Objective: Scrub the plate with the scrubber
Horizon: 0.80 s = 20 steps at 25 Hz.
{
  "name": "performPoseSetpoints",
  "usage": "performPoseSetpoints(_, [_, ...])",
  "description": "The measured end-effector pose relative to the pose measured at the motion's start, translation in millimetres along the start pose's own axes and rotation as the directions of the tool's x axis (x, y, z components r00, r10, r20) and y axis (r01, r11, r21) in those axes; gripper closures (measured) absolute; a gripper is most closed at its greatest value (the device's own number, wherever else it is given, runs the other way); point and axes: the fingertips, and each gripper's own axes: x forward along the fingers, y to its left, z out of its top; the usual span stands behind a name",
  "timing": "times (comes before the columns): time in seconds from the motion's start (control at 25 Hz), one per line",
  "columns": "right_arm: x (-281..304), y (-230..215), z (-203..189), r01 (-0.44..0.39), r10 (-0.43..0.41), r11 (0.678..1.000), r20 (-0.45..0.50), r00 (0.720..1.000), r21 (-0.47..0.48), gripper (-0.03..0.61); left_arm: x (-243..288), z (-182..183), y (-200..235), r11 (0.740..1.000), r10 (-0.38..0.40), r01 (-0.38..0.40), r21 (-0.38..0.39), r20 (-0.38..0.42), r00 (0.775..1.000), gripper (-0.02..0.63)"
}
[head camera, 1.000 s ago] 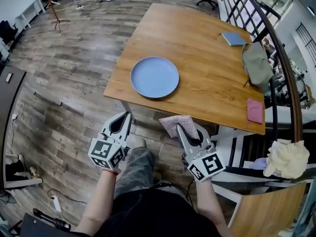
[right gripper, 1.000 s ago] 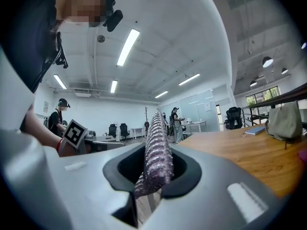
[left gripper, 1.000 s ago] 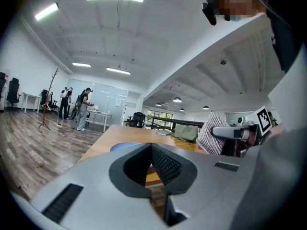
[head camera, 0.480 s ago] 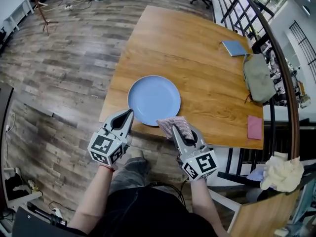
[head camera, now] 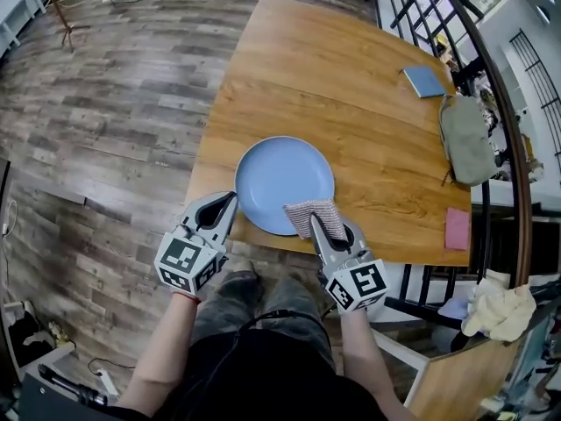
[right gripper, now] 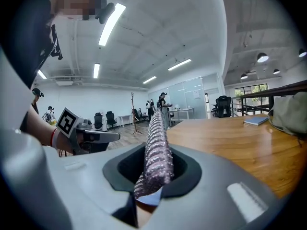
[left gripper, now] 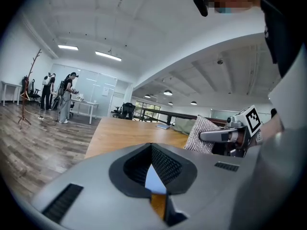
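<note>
A round pale blue plate (head camera: 285, 185) is set near the front edge of a large wooden table (head camera: 351, 77), just ahead of both grippers. A pinkish woven scrubber (head camera: 314, 212) is clamped edge-on between the jaws of the right gripper (head camera: 323, 226) and is held over the plate's near right rim, which is covered by it in the head view; whether the two are touching cannot be told. The left gripper (head camera: 229, 202) is held just beside the plate's near left rim, off the table edge, its jaws brought together at the tips with nothing gripped. Further along the table, well apart from the plate, a small blue notebook (head camera: 424, 81), an olive green bag (head camera: 468, 139) and a flat pink square (head camera: 457, 229) are laid by the right edge, which is bordered by a black curved railing (head camera: 501, 121). A crumpled cream cloth (head camera: 495, 310) is seen at the lower right. Black-and-white square markers are carried on the cube of each gripper. The table's far end is cut off by the frame. Standing people (left gripper: 67, 97) are made out only as small figures in the left gripper view.
</note>
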Motion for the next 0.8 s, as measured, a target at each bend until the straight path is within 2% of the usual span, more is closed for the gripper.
performPoseSetpoints(0.24, [22,2,-9,-0.012,0.012,1.000,-0.039,0.999,0.000,0.500,0,-24,21,0.999,0.024,-0.026,-0.034,-0.059,0.998,0.617])
performPoseSetpoints(0.48, [51,-9,-28,-0.033,0.025,0.998,-0.141,0.990,-0.054,0.500,17,-53,26,0.993,0.023,-0.047,-0.113,-0.205,0.979,0.617])
performPoseSetpoints(0.64, [74,-19,-56,-0.045,0.017,0.995,-0.308,0.951,-0.084,0.500,25,-75,29,0.982,0.002,-0.058,-0.180,-0.295,0.955,0.594])
performPoseSetpoints(0.8, [97,-14,-74,-0.141,0.065,0.978,-0.414,0.908,-0.156,0.500,32,-79,38,0.975,0.010,-0.078,-0.208,-0.307,0.952,0.576])
